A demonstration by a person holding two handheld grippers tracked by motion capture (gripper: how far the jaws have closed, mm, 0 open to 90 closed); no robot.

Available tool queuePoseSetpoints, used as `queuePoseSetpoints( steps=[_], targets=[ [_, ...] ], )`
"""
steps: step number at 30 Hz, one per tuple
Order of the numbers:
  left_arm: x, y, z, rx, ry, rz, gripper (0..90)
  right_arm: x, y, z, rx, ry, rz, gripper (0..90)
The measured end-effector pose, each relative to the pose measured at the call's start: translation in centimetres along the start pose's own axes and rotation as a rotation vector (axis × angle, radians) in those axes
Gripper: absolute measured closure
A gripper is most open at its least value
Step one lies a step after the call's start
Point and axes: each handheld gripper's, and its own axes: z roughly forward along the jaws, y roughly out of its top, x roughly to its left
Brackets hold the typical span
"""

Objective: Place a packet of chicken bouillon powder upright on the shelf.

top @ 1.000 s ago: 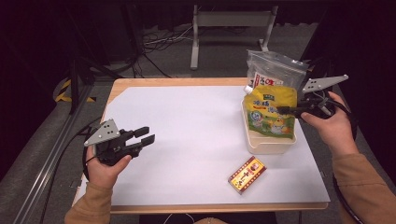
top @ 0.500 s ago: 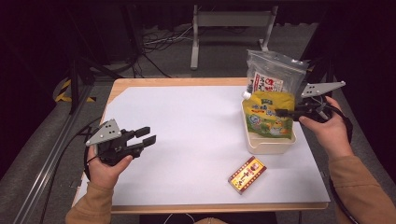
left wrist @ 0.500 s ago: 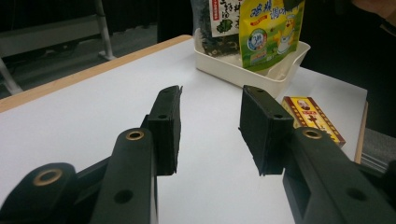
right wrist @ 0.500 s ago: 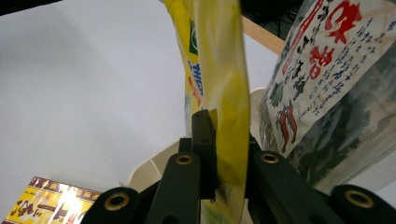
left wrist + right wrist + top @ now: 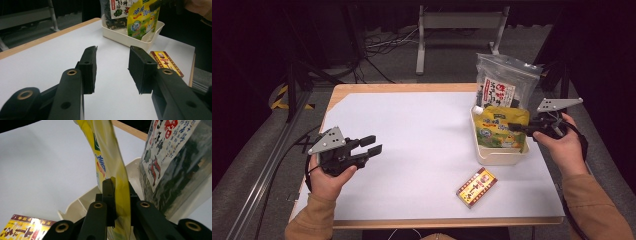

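Note:
A yellow pouch [image 5: 502, 127] with a white spout cap stands in the cream bin [image 5: 497, 156] at the table's right; my right gripper [image 5: 515, 128] is shut on its edge, and in the right gripper view the yellow film [image 5: 120, 195] runs between the jaws. Behind it leans a clear bag of dark seaweed [image 5: 504, 85] with a printed label [image 5: 172, 150]. My left gripper [image 5: 373, 145] hovers open over the white table [image 5: 412, 150] at the left; its pads [image 5: 90, 67] stand apart with nothing between them.
A small red and yellow box [image 5: 477, 187] lies flat near the table's front edge, in front of the bin. The table's wooden rim [image 5: 402, 89] shows at the back. A metal stand and cables sit on the dark floor beyond.
My right gripper has shifted slightly back and upward with the yellow pouch, which now sits lower in the bin. The left gripper has barely moved.

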Motion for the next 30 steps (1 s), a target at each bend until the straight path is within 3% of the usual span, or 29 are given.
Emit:
queuePoseSetpoints(
  steps=[10,17,22,30],
  targets=[
    [0.0,0.2,0.9,0.023,-0.013,-0.003,51.1,0.2,-1.3,-0.4,0.001,-0.027,0.01,83.6],
    [0.1,0.2,2.3,0.103,-0.019,-0.016,38.9,0.2,-2.0,-0.5,-0.003,-0.04,0.021,83.1],
    [0.0,0.0,3.6,0.172,-0.002,-0.036,30.8,0.3,-2.3,-0.6,-0.007,-0.051,0.021,82.7],
    [-0.9,0.1,5.3,0.188,0.017,-0.023,19.6,0.3,-2.2,-0.7,0.0,-0.08,0.035,78.0]
  ],
)
